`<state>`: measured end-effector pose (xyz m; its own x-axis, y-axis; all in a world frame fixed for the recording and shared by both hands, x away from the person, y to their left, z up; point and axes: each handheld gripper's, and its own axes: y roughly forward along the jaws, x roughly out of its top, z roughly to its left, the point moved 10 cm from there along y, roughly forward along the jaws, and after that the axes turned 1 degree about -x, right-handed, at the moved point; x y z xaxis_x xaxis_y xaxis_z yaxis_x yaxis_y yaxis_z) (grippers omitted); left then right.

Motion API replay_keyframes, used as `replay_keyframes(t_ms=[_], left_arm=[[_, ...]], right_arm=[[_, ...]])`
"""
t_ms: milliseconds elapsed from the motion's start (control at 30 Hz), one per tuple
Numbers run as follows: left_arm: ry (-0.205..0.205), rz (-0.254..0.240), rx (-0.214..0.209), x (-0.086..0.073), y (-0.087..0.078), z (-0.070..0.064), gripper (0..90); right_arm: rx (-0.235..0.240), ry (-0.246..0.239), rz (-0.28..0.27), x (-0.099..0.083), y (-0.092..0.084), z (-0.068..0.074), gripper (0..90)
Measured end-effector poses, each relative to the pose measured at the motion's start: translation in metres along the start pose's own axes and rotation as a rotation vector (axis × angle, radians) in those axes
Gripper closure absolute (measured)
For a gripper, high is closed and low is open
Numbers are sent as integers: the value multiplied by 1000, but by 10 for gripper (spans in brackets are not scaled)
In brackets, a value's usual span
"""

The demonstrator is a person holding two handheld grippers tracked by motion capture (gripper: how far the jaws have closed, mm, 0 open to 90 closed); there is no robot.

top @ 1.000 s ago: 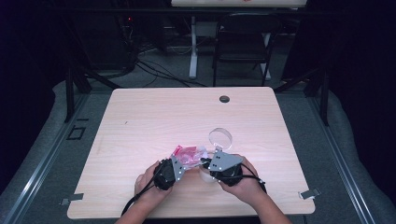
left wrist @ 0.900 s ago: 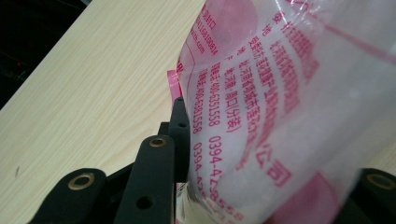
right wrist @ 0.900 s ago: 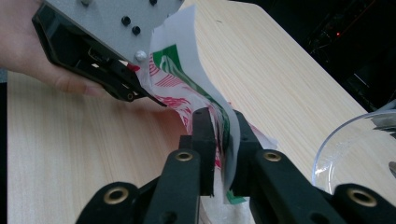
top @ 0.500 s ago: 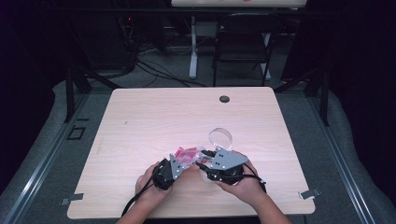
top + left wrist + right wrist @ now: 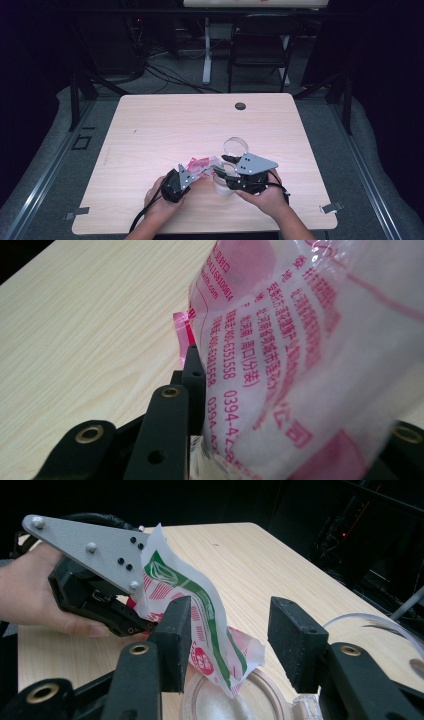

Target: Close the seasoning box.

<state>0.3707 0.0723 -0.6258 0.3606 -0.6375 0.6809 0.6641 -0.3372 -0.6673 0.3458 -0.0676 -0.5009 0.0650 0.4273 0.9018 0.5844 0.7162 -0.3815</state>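
The high view hangs above the person's edge of the bench (image 5: pixel 150 125) and looks forward and down, far enough off to take in the whole top, the floor around it and a chair (image 5: pixel 260 45) beyond. The left gripper view rides low behind its own jaws, very near: a printed bag (image 5: pixel 300 355) pressed against the jaws covers the picture's right, bare bench its left. The right gripper view looks along its jaws and across the bench toward the dark far side, taking in the left gripper (image 5: pixel 100 580) just beyond them. All three views share the bag (image 5: pixel 200 625) and the bench around it.
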Motion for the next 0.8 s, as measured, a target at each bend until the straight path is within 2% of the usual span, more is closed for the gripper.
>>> replay_keyframes(t_ms=[167,200,267,300,533,633,800], left_arm=[[-56,-9,-35,-2,0,3,731],[-79,-19,-44,-1,0,4,731],[-85,-20,-52,-2,0,5,732],[-128,-29,-75,-2,0,8,732],[-254,-54,-135,-5,0,16,734],[-289,-60,-155,-7,1,18,735],[-324,-68,-164,-9,2,22,735]], right_arm=[[-4,19,-20,4,-5,-3,519],[-2,23,-20,4,-5,-4,519],[-7,25,-24,5,-6,-5,517],[-11,31,-30,6,-8,-6,510],[-24,55,-43,7,-11,-12,503],[-31,66,-39,5,-10,-15,503],[-42,76,-32,2,-10,-19,504]])
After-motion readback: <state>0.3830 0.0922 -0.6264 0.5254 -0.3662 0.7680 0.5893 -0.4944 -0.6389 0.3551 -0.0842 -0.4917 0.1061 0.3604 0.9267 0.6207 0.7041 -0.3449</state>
